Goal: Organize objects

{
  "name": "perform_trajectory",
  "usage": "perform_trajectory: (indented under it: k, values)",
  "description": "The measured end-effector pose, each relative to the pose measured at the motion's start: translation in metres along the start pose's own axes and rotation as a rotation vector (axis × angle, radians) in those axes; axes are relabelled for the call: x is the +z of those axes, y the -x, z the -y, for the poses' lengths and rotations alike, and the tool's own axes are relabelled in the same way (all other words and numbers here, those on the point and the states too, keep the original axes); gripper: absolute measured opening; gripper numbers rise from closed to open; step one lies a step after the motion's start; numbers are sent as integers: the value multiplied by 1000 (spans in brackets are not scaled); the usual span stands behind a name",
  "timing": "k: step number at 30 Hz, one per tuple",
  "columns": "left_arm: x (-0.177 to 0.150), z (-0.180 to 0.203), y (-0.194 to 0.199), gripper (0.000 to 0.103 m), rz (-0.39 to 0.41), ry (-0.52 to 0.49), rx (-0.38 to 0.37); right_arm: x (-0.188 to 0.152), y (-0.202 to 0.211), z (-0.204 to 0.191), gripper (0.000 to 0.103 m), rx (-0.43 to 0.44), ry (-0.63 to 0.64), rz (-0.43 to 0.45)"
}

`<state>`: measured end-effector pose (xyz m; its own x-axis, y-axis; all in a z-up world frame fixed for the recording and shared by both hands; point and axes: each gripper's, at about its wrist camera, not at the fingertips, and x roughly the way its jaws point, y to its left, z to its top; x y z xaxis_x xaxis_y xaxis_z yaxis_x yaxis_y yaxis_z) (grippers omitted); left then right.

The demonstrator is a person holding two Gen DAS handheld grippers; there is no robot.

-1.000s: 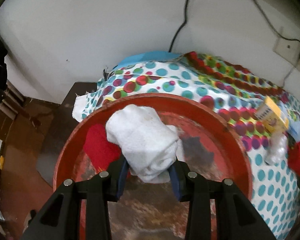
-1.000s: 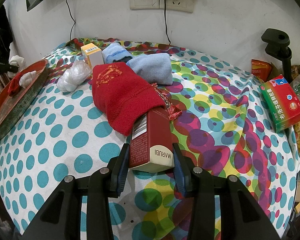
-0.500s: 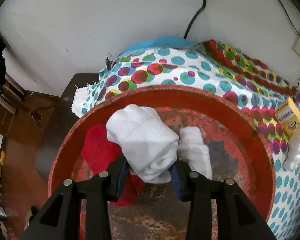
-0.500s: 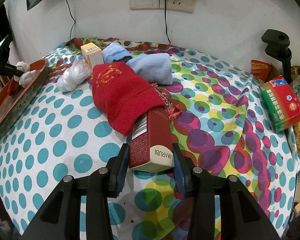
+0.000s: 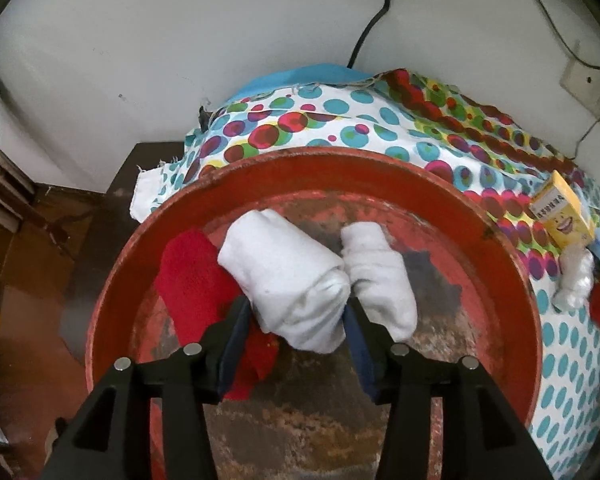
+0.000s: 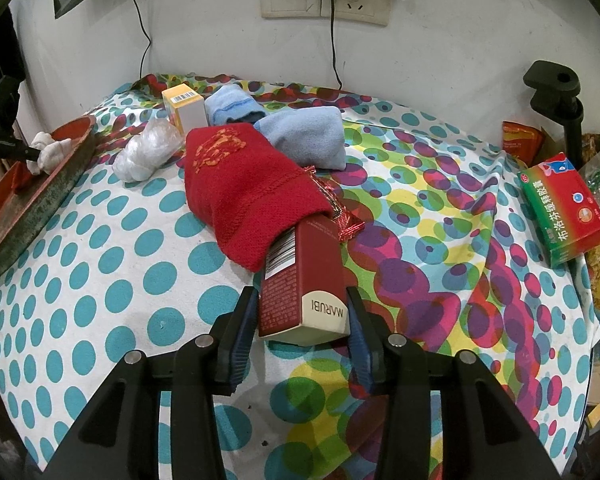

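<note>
In the left wrist view a rolled white sock [image 5: 288,276] lies in the round red tray [image 5: 508,280]. It sits between the fingers of my left gripper [image 5: 296,328], whose jaws are opening and look slack on it. A second white sock [image 5: 380,276] lies to its right and a red cloth [image 5: 192,280] to its left. In the right wrist view my right gripper [image 6: 302,320] is shut on a dark red MARUBI box [image 6: 304,276]. The box's far end is tucked under a red knit sock [image 6: 244,184]. The tray [image 6: 40,200] shows at the far left.
On the dotted tablecloth lie a yellow box [image 6: 184,108], a clear plastic bundle [image 6: 144,152], light blue socks [image 6: 308,136] and a green-red medicine box [image 6: 564,208]. A black clamp stand [image 6: 556,92] stands at the right edge. The tray overhangs the table's left edge above the floor.
My left gripper sank toward the tray floor with the white sock and its jaws widened around it. The second white sock came into view. The right gripper and box stayed put.
</note>
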<state>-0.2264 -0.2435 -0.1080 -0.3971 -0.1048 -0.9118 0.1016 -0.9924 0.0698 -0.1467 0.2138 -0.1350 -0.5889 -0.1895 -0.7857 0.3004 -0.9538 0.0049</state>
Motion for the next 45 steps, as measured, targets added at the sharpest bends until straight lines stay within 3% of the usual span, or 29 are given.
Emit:
perform_trajectory:
  k: [10,18,26,28,34,39,45]
  values:
    - [-41,10,36,50,69,-4,-12,0,0,-2,45,3,3,-1]
    - [-90,11,71,50,156,32,67,0,0,-2,45,2,3,-1]
    - [-94,-7,91,50,234,86,68,0,-1,-1,46,-13,-11,-4]
    - [-95,-11,89,50,228,87,81,1,0,0,37,-47,-48,-14]
    - [-98,-23,92,50,232,108,70,1,5,-7,37,-91,-100,-38]
    - [-100,-37,94,50,242,151,61,-3,24,-13,37,-67,-124,-46]
    - [-103,-56,88,50,242,208,102,-14,39,-40,37,-6,-97,-70]
